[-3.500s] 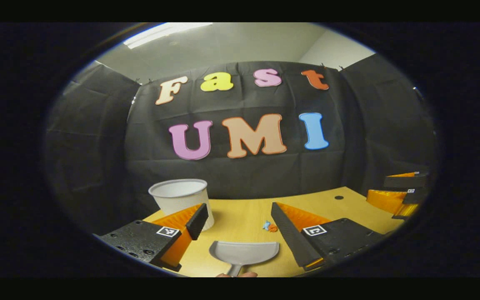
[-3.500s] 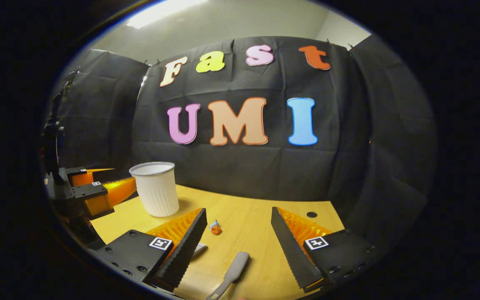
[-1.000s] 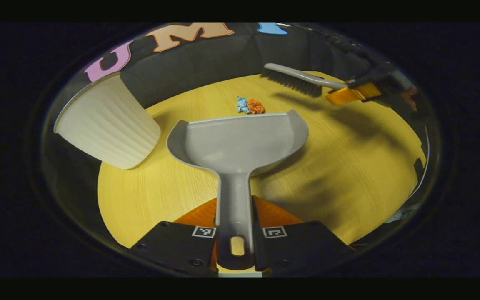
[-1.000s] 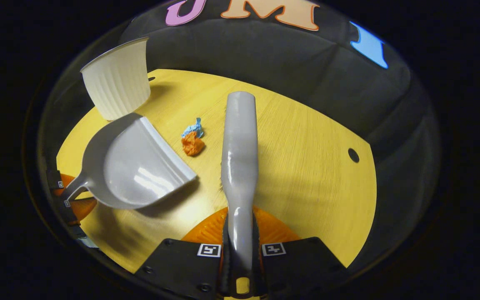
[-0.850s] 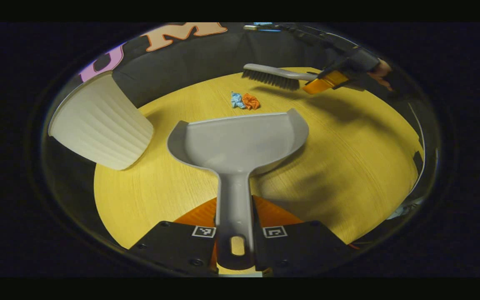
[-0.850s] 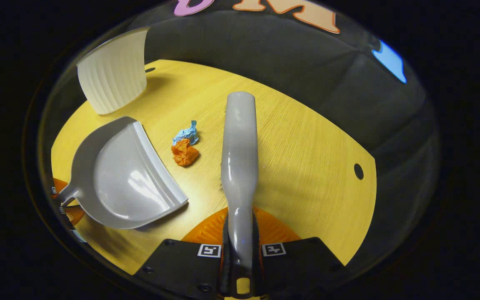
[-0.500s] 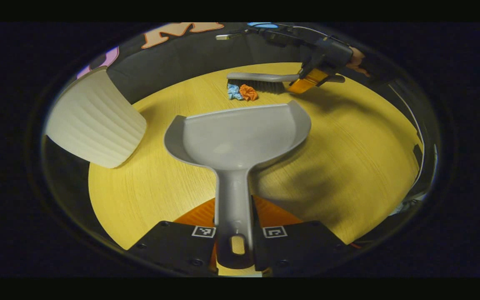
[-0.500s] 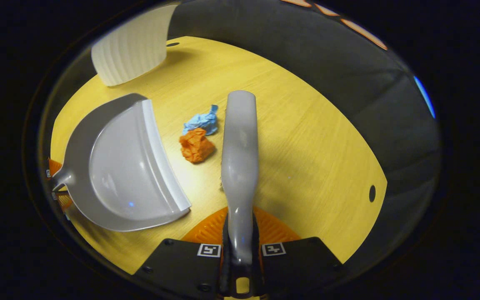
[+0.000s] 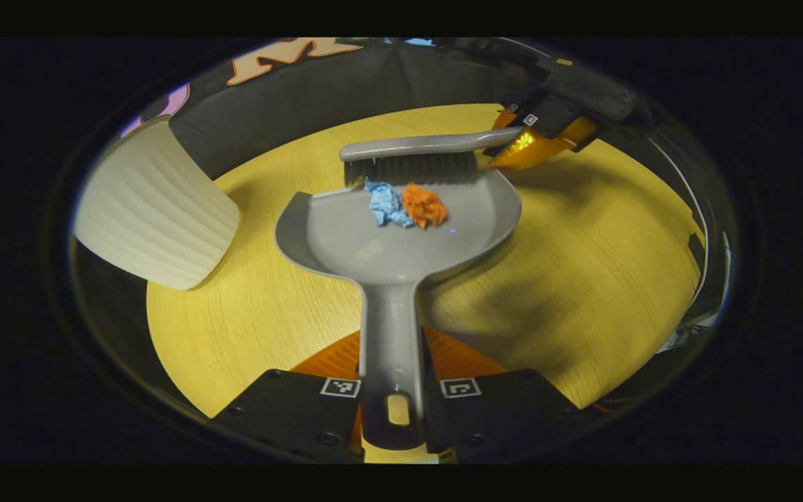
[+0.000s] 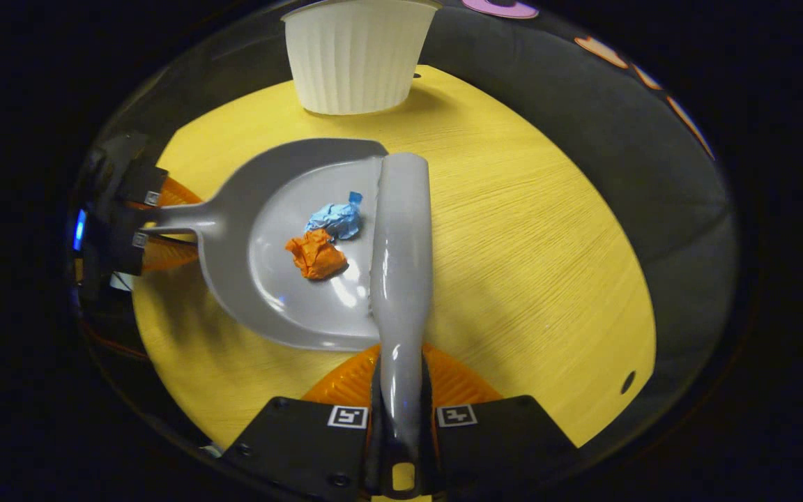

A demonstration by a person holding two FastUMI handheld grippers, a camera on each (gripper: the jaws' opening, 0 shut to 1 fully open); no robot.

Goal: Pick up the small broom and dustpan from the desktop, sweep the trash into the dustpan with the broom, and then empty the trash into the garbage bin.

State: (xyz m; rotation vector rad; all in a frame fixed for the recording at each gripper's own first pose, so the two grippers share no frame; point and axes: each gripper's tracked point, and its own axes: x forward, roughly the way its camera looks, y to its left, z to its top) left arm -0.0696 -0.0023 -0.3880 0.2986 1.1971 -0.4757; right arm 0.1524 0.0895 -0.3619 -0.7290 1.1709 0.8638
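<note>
The left gripper (image 9: 392,390) grasps the dustpan (image 9: 394,240) handle; the right gripper (image 10: 401,418) grasps the broom (image 10: 401,244). 2 paper scraps (image 9: 405,206) lie inside the dustpan on the bench (image 9: 583,279). The left gripper view reveals bristles at the dustpan's lip; the right gripper view reveals the bin (image 10: 354,56) upright behind.

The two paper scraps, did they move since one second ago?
Yes. The blue scrap and orange scrap went off the table into the dustpan.

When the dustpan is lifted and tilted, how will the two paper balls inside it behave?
The crumpled paper balls look very light, so they may roll or bounce. The dustpan looks smooth and glossy, so they probably slide easily toward its open edge, where the broom stands.
</note>
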